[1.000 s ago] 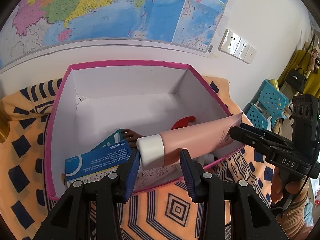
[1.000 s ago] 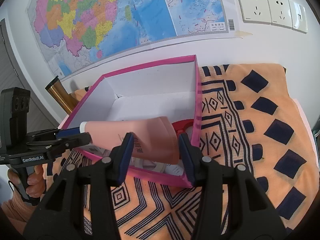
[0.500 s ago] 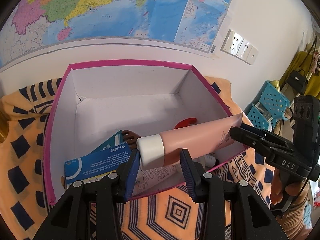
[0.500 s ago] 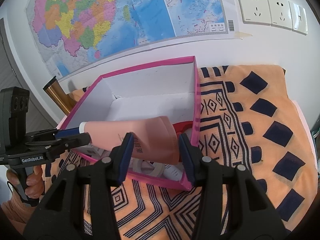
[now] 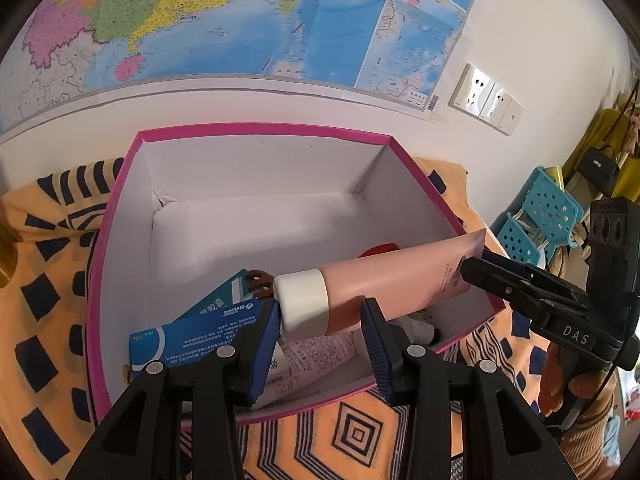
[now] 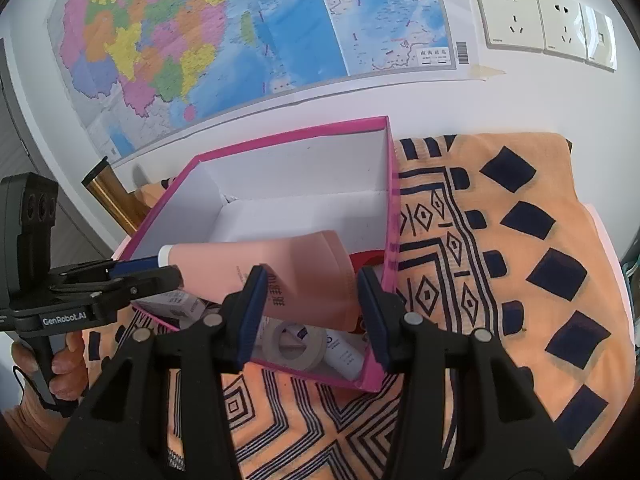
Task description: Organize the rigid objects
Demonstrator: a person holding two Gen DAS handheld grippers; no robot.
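A pink tube (image 5: 392, 280) with a white cap (image 5: 302, 304) hangs level over the front of a pink-rimmed white box (image 5: 260, 128). My left gripper (image 5: 320, 320) is shut on the tube's cap end. My right gripper (image 5: 466, 270) pinches its flat crimped end. In the right wrist view the tube (image 6: 240, 256) fills the right gripper (image 6: 310, 284), and the left gripper (image 6: 172, 270) holds the cap. Inside the box (image 6: 288, 136) lie a blue carton (image 5: 192, 336), a brown hair clip (image 5: 260, 280), a red object (image 5: 380, 249), a tape roll (image 6: 294, 344) and a small white tube (image 6: 344, 354).
The box sits on an orange cloth with dark blue patterns (image 6: 500, 260), against a white wall with a map and sockets (image 6: 544, 20). A gold post (image 6: 116, 204) stands left of the box. Blue plastic stools (image 5: 536, 216) stand off to the right. A hand (image 6: 68, 360) grips each handle.
Both grippers keep their hold on the tube and barely move. The right wrist view has shifted slightly, so the tape roll in the box shows more.
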